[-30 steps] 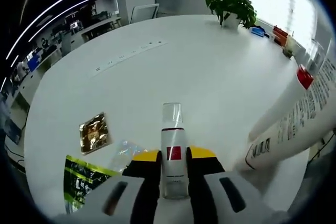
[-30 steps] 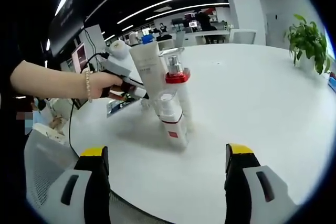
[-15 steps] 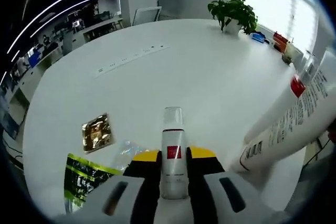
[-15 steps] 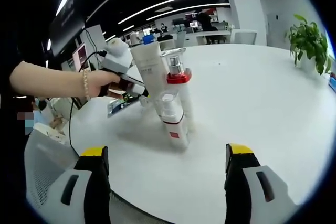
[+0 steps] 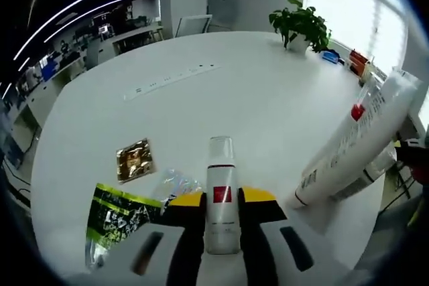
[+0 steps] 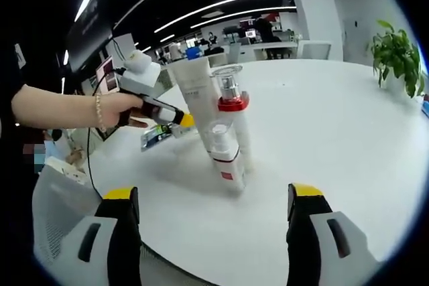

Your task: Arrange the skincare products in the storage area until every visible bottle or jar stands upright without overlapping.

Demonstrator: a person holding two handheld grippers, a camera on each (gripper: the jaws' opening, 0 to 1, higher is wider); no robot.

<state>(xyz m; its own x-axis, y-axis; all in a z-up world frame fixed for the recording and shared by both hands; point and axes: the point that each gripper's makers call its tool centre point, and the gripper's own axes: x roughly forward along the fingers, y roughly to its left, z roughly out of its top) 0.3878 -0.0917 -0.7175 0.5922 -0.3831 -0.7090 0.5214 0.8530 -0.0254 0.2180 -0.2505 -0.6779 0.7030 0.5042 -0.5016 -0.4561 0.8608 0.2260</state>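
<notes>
While the left gripper (image 5: pixel 222 213) looks across a round white table (image 5: pixel 234 92), its yellow-tipped jaws sit close on either side of a small bottle (image 5: pixel 222 199) with a clear cap and a red label, pinching it upright between them. To the right a tall white tube (image 5: pixel 355 142) leans steeply across the view, its base on the table, with a red-collared bottle (image 5: pixel 360 108) just behind it. On the left of the table lie a green packet (image 5: pixel 120 216), a clear shiny wrapper (image 5: pixel 173 184) and a gold sachet (image 5: pixel 135 160). A potted plant (image 5: pixel 300 23) stands at the far edge.

From the right gripper view, the right gripper (image 6: pixel 211 216) hangs with its jaws spread wide and nothing between them. Ahead on the table (image 6: pixel 335 132) the three products cluster together: the small bottle (image 6: pixel 226 155) in front, the red-collared bottle (image 6: pixel 233 108) and the tube (image 6: pixel 194 95) behind, overlapping. A hand (image 6: pixel 117 110) holds the left gripper (image 6: pixel 161 110) beside the tube; whether it touches the small bottle cannot be told here. The plant (image 6: pixel 397 55) is at the right.
</notes>
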